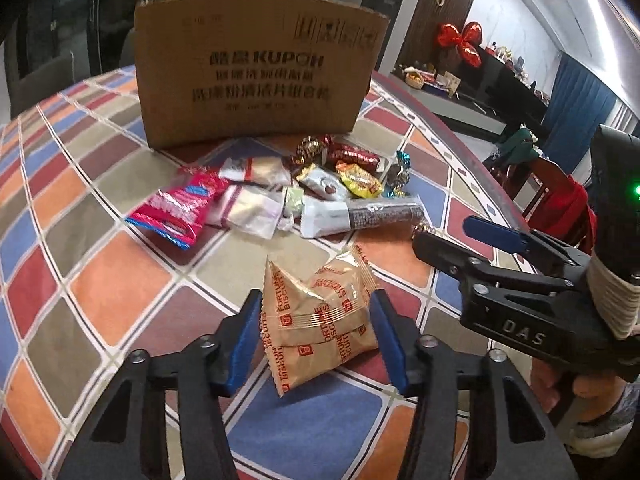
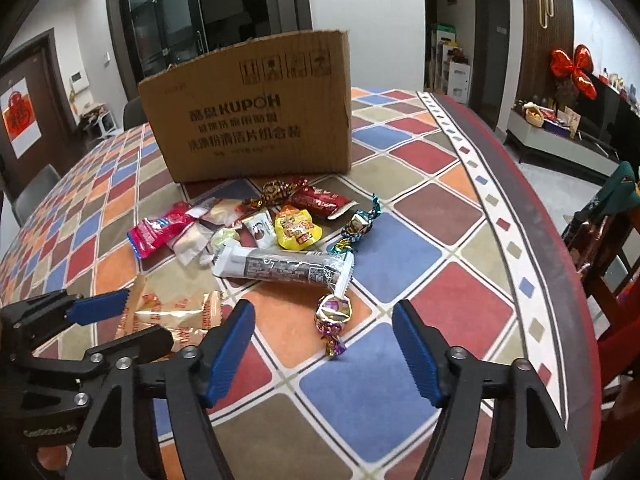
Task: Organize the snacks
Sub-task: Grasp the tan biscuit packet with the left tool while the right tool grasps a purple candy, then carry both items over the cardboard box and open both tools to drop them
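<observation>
We bracket two snacks at the near edge of the table. Our left gripper sits narrowed around the fortune biscuit packet, pads at its sides, contact unclear. Our right gripper stands wider, the foil-wrapped candy loose between its fingers. The cardboard box, probably their destination, waits behind the snack pile. Only the right view shows the candy whole; only the left shows the packet's full face.

table: checked multicolour cloth
box: cardboard, beyond fingers
snack pile: ahead of fingers
biscuit packet: between left fingers
foil candy: between right fingers
</observation>
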A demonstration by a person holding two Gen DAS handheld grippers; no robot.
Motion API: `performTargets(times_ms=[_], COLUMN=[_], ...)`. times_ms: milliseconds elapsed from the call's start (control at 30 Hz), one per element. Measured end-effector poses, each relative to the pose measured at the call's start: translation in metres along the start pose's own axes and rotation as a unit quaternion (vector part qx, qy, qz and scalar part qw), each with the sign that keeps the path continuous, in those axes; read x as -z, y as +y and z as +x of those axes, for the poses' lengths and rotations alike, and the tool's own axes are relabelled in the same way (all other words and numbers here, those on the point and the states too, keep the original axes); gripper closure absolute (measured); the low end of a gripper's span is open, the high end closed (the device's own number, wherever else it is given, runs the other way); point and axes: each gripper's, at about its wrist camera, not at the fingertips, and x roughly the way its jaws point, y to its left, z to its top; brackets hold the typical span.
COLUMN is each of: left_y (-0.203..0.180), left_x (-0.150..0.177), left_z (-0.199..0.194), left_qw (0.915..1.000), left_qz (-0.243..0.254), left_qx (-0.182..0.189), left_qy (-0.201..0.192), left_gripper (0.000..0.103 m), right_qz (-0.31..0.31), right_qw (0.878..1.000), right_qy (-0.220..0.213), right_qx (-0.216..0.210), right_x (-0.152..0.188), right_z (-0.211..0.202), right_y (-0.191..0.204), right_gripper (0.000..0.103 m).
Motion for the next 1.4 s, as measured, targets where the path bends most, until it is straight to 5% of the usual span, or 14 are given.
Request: performTargets(times_ms=[233, 500, 967, 1400], left_y=[-0.001, -0.007, -0.02, -0.023], left_x=[-0.004, -0.005, -0.012, -0.046], left_z=[0.001, -0.005, -0.046, -0.088], left_qw=[0.9999, 0.9997, 0.9957, 0.9865], left_qz=[-0.002, 0.013, 0.045, 0.058], left_qx=[0.014, 0.012, -0.007, -0.026], left_qy=[-0.004, -0.016, -0.081, -0.151], left_gripper=[0.065, 0.072, 0.073, 0.074], right_qz=[-0.005, 0.001, 0.015, -0.004], right_qw=[1.0, 0.999, 0.999, 0.998], right_qy=[0.018, 0.037, 0.023, -0.055], right_qx=[0.001, 0.001, -0.023, -0.042], right_x=[-0.002, 0.0, 0.006, -0.03], right_z=[0.017, 0.027, -0.017, -0.063], right_y=[0.001, -0.002, 0.001, 0.011], right_gripper=[0.047, 0.078, 0.079, 0.079])
